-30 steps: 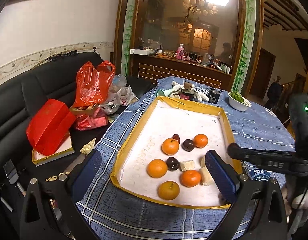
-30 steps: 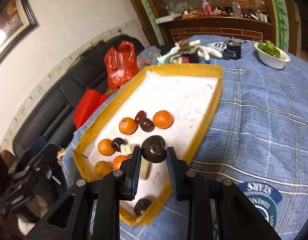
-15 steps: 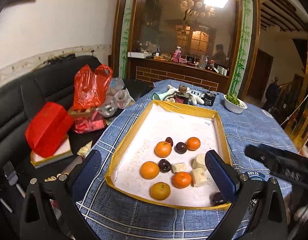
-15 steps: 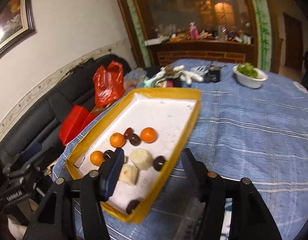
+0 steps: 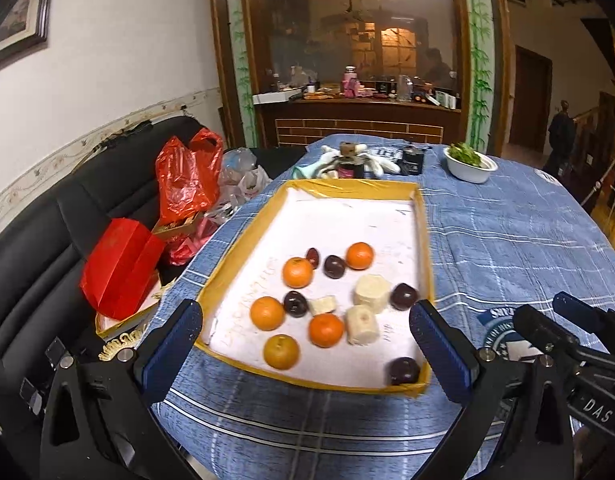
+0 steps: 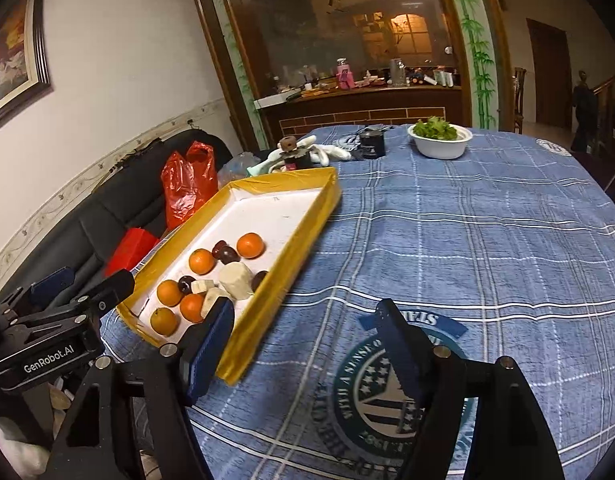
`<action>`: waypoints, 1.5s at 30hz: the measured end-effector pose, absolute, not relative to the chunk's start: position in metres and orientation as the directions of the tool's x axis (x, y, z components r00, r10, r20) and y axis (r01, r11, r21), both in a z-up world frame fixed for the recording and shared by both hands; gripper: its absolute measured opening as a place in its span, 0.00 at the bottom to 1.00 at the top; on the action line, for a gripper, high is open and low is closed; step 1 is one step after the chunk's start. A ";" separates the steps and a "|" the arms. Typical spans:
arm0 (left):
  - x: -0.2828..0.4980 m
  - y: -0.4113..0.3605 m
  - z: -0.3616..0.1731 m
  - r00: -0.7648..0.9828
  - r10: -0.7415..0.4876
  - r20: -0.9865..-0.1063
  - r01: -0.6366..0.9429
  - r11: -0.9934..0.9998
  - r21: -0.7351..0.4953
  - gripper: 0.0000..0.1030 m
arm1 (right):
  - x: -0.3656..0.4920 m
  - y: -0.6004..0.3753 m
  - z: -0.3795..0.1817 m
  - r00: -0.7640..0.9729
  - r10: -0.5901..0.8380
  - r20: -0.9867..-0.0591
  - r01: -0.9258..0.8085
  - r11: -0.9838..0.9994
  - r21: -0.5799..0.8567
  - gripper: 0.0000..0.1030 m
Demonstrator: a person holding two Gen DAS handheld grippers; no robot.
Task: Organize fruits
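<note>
A yellow-rimmed tray [image 5: 424, 240] with a white floor holds several oranges [image 5: 297, 272], dark plums [image 5: 334, 266] and pale banana pieces [image 5: 372, 293]. One plum [image 5: 403, 296] lies by the tray's right wall, another [image 5: 404, 371] in its near right corner. My left gripper [image 5: 305, 312] stands open in front of the tray's near edge, holding nothing. My right gripper [image 6: 307, 312] hangs over the blue tablecloth just right of the tray [image 6: 291, 240]. Its jaws are opening and nothing is between them. Its left finger [image 6: 215, 336] overlaps the tray's near corner.
A white bowl of greens [image 6: 437, 142], a black jar [image 6: 372, 144] and white gloves [image 6: 327, 152] sit at the table's far side. Red bags [image 5: 187, 178] and a red box [image 5: 119, 268] lie on the black sofa left of the table. A person stands in the far doorway.
My right gripper let go of the dark plum, which now lies in the tray. It opened and pulled back right, over the cloth. My left gripper drew back a little from the tray.
</note>
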State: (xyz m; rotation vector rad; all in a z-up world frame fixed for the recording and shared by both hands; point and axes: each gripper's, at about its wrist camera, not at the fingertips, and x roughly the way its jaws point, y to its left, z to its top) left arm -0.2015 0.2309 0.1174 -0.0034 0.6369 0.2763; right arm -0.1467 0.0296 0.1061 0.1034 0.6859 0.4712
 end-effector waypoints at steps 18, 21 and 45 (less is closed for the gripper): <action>-0.199 0.192 0.124 0.781 0.223 -0.584 -0.195 0.974 0.112 1.00 | -0.155 -0.005 0.104 0.712 0.420 -0.562 -0.326 0.907 0.266 0.82; -0.199 0.192 0.123 0.778 0.219 -0.589 -0.193 0.975 0.107 1.00 | -0.154 -0.009 0.102 0.714 0.414 -0.565 -0.314 0.910 0.270 0.82; -0.243 0.188 0.156 0.872 0.321 -0.369 -0.323 0.945 0.058 1.00 | -0.194 0.009 0.121 0.805 0.362 -0.470 -0.363 0.927 0.092 0.91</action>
